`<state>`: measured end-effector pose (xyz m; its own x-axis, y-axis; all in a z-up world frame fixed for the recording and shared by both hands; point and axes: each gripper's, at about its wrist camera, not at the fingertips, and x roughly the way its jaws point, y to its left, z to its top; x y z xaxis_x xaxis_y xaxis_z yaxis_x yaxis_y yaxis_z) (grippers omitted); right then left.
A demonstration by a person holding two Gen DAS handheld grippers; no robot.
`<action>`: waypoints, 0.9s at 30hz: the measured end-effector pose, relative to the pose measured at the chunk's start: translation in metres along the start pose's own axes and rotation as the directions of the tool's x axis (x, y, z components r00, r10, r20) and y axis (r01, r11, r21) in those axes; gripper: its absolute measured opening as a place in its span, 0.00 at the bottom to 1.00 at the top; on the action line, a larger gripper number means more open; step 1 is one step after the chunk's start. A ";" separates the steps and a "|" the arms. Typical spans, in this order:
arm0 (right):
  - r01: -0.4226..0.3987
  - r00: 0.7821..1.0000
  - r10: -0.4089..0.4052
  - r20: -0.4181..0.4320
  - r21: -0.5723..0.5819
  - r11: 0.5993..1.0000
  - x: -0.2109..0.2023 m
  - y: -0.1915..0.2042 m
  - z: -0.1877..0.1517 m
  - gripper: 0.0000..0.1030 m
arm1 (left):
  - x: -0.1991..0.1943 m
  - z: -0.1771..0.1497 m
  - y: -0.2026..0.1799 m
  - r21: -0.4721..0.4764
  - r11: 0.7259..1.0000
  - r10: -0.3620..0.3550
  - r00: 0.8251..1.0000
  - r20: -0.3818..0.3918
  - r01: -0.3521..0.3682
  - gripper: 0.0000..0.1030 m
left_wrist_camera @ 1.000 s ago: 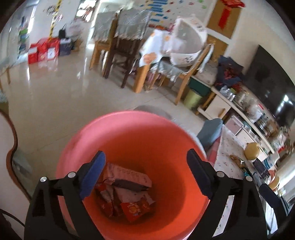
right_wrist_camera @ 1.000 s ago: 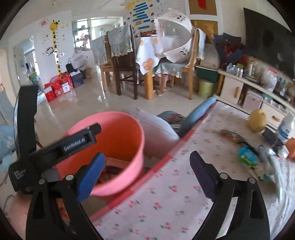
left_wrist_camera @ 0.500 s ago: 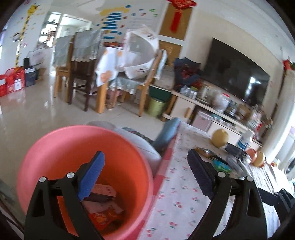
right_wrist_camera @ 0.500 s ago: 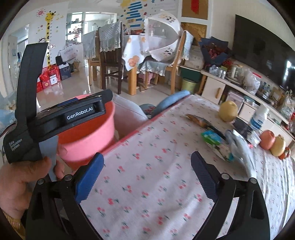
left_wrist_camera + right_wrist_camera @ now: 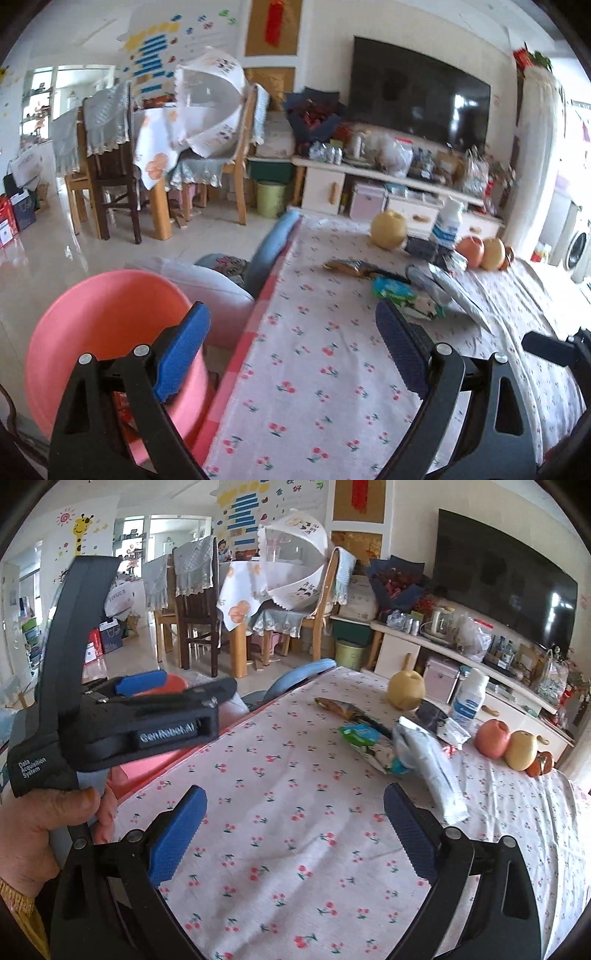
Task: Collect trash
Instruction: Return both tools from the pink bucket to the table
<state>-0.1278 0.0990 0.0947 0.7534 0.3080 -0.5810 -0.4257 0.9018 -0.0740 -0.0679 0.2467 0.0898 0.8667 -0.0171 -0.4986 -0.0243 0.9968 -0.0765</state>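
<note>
My left gripper (image 5: 291, 354) gapes wide, holding nothing, beside the round pink plastic bucket (image 5: 99, 332). My right gripper (image 5: 293, 834) (equally wide, empty) hangs over the cherry-print white tablecloth (image 5: 295, 805), near the crumpled silver foil wrapper (image 5: 432, 768).

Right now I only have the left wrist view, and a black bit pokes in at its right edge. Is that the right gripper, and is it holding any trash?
Observer: Yes. The right wrist view shows the right gripper open and empty above the cherry-print tablecloth.
Reviewer: Which piece of trash lies nearest to it?
Observer: The silver wrapper. Its near end lies just beyond the gripper's right-hand finger.
Reviewer: How does the left gripper look from there?
Observer: The left gripper shows side-on, held in a bare hand, and it hides most of the pink bucket.
</note>
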 end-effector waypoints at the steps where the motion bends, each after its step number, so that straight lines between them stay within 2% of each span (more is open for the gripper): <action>1: 0.002 1.000 -0.002 0.004 0.003 1.000 -0.002 -0.003 -0.001 0.93 | 0.001 0.000 -0.004 0.007 1.000 0.001 1.000 -0.007 -0.001 0.89; 14: 0.002 0.999 -0.005 0.039 0.085 0.996 -0.023 -0.045 -0.014 0.93 | 0.012 -0.003 -0.052 0.034 0.999 -0.038 0.997 -0.064 0.040 0.89; 27: 0.037 0.999 -0.045 0.026 0.256 0.966 -0.034 -0.125 -0.034 0.93 | 0.024 -0.005 -0.087 0.007 0.996 -0.083 0.990 -0.112 0.085 0.89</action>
<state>-0.1171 -0.0346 0.0957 0.7844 0.2749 -0.5559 -0.2549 0.9601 0.1151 -0.0476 0.1592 0.0808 0.8042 -0.1089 -0.5842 0.0524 0.9922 -0.1128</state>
